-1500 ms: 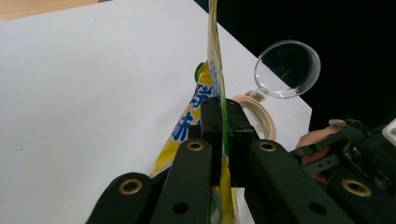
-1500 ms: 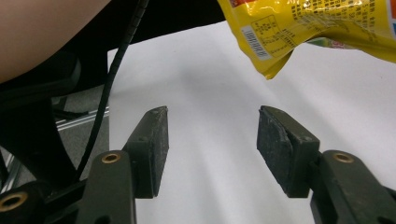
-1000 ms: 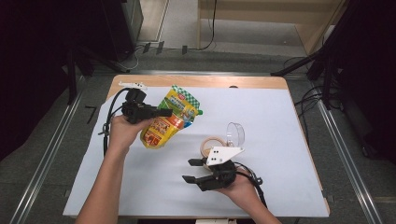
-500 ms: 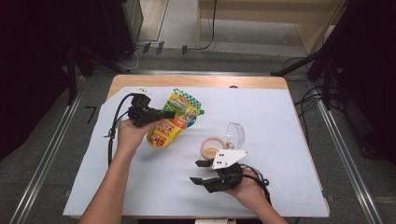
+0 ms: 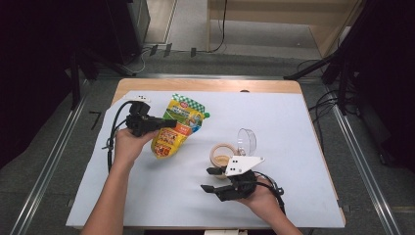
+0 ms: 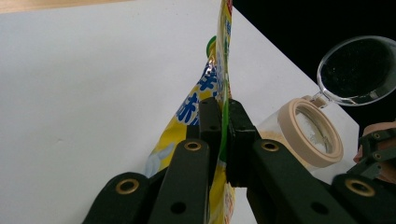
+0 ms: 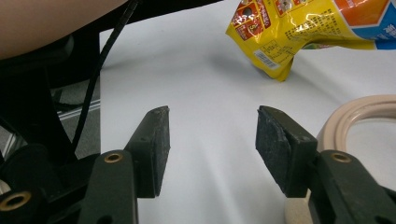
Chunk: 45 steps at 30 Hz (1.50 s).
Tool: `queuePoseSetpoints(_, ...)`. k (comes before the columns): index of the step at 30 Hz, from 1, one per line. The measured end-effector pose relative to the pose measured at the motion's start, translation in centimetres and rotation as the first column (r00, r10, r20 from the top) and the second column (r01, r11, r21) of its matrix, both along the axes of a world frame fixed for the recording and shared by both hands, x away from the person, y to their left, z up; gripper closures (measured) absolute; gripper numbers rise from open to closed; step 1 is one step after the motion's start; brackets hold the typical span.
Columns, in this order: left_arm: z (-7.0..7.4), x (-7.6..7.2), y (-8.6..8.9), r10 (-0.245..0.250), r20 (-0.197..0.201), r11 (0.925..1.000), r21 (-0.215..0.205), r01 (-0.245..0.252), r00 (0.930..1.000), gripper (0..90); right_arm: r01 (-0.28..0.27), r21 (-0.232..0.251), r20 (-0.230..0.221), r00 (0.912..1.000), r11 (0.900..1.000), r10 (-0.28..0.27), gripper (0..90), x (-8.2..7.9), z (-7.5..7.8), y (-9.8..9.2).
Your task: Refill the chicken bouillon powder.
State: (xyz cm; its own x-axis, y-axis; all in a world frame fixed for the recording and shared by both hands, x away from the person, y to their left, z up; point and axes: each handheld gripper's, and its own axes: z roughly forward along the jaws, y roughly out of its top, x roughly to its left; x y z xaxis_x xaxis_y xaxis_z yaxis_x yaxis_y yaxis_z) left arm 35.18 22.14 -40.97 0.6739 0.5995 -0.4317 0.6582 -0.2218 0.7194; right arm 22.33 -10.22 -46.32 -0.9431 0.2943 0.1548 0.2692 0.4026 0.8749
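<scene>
High view: 1 snack bag (image 5: 178, 126), 1 jar (image 5: 223, 154), 2 claws.

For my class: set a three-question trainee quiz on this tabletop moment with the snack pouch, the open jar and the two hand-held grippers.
1. True or false: the left gripper is clamped on the yellow snack pouch.
2. How do the right gripper jaws stand? A) pressed on the jar B) apart with nothing between them C) closed on a cable
3. Fill in: the jar has its clear lid hinged ____.

Key
1. True: both pads pinch the pouch's edge.
2. B: they stand apart over the white table cover, beside the jar.
3. Open.
</scene>
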Motion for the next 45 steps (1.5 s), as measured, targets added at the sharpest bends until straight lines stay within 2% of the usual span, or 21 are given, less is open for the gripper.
queuePoseSetpoints(4, 0.2, -0.6, 0.5, 0.009, 0.001, 0.9999, 0.011, -0.009, 1.0, 87.8, 0.004, 0.002, 0.0, 1.0, 1.0, -0.004, 46.1, 0.0, 0.1, -0.1)
queuePoseSetpoints(20, 0.1, -2.9, 3.1, 0.028, -0.005, 0.9996, 0.007, -0.027, 0.9996, 85.6, 0.014, -0.008, 0.004, 0.9999, 1.0, -0.014, 46.3, 0.0, 0.2, -0.4)
queuePoseSetpoints(32, -0.1, -3.3, 4.0, 0.03, -0.014, 0.9995, -0.004, -0.03, 0.9995, 82.1, 0.01, -0.019, 0.011, 0.9999, 1.0, -0.01, 46.5, 0.1, 0.2, -0.2)
queuePoseSetpoints(36, -0.1, -3.5, 4.2, 0.016, 0.002, 0.9998, 0.006, -0.016, 0.9999, 79.9, 0.01, -0.015, 0.01, 0.9999, 1.0, -0.01, 46.6, 0.2, 0.2, -0.3)
queuePoseSetpoints(40, 0.0, -3.6, 4.5, 0.011, 0.0, 0.9995, -0.029, -0.011, 0.9999, 75.7, 0.009, -0.019, 0.013, 0.9999, 1.0, -0.009, 46.7, 0.2, 0.1, -0.3)
queuePoseSetpoints(42, 0.2, -3.8, 4.6, 0.021, 0.007, 0.9993, -0.031, -0.02, 0.9998, 74.6, 0.011, -0.026, 0.016, 0.9998, 1.0, -0.01, 46.8, 0.2, 0.1, -0.2)
queuePoseSetpoints(45, 0.7, -4.1, 4.6, 0.01, 0.038, 0.9996, -0.025, -0.009, 0.9992, 69.9, 0.01, -0.03, 0.015, 0.9998, 1.0, -0.01, 46.7, 0.2, 0.2, -0.2)
